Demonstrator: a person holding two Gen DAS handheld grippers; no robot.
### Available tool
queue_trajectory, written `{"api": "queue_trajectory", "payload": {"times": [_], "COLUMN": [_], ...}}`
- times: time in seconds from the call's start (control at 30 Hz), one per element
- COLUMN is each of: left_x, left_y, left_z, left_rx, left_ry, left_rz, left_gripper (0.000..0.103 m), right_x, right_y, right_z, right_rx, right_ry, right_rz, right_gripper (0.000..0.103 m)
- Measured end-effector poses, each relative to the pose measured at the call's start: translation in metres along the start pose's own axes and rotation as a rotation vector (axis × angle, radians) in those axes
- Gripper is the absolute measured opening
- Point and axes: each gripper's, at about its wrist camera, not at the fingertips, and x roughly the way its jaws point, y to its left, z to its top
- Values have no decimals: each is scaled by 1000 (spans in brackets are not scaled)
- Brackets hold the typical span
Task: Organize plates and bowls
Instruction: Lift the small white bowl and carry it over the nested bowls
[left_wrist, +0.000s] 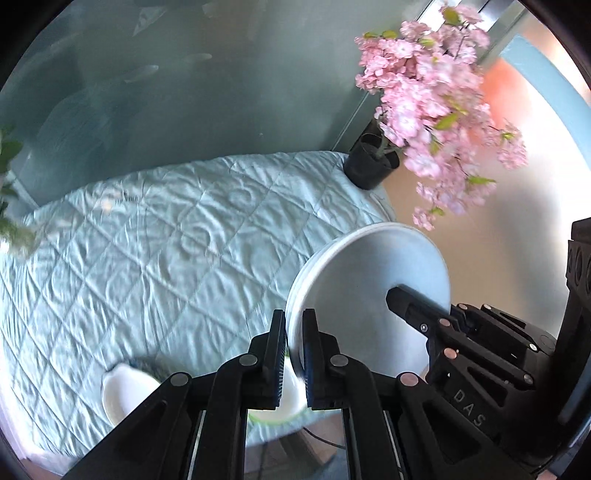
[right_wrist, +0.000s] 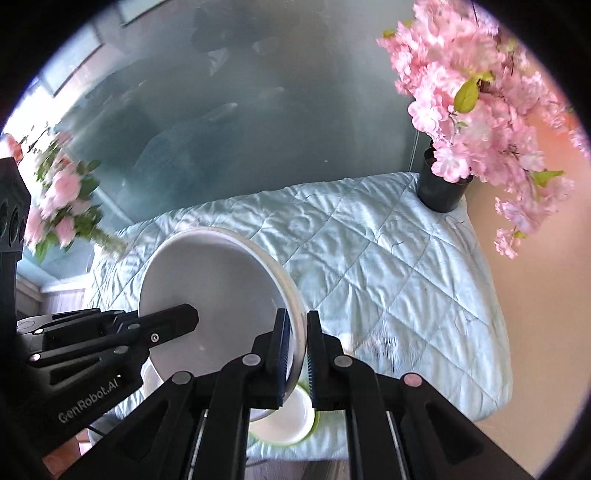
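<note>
Left hand-held gripper: our left hand-held gripper (left_wrist: 294, 354) is clamped on the near left rim of the stack of plates (left_wrist: 373, 295).
Right hand-held gripper: our right hand-held gripper (right_wrist: 295, 354) pinches the opposite rim of the same stack of plates (right_wrist: 210, 284), so each side carries half the load.
Why two grips: we judge one pinch at the rim would let the stack tip or slide apart; opposite pinches keep it together.
Stack position: it hangs between the two hand-held grippers, tilted, above the quilt-covered surface (left_wrist: 166, 251) and clear of it.
Layers: at least two rims show at the stack's edge; we cannot count more.
Bowls: a white bowl (right_wrist: 284, 417) sits on the surface just below and behind the right fingertips; another white bowl (left_wrist: 125, 391) lies to the lower left of the left hand-held gripper.
Obstacles: the black flowerpot (right_wrist: 441, 192) with pink blossoms stands at the far right corner, well apart from the stack.
Risk: we judge uneven pull could slide the plates apart.
</note>
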Motion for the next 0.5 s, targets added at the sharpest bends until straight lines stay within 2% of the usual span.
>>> {"api": "queue_trajectory", "payload": {"times": [0.1,0.2,0.3,0.5], "left_x": [-10,-6,1,15], "left_y": [1,2,2,9], "left_z": [-32,-67,-93,-128], "left_rx": [-13,-23,-25,-47], "left_ry": [2,41,70,112], "left_rz": [-18,-36,-21,0], "left_gripper": [5,6,5,5], "right_x": [-10,-17,-19,-1], "right_y": [7,12,16,16], "right_z": [-20,-40,-64,-105], "right_rx": [-17,-36,-53,-39], "right_ry": [15,23,43,116], "right_rz": [9,5,-14,-3], "right_gripper": [8,9,9,8]}}
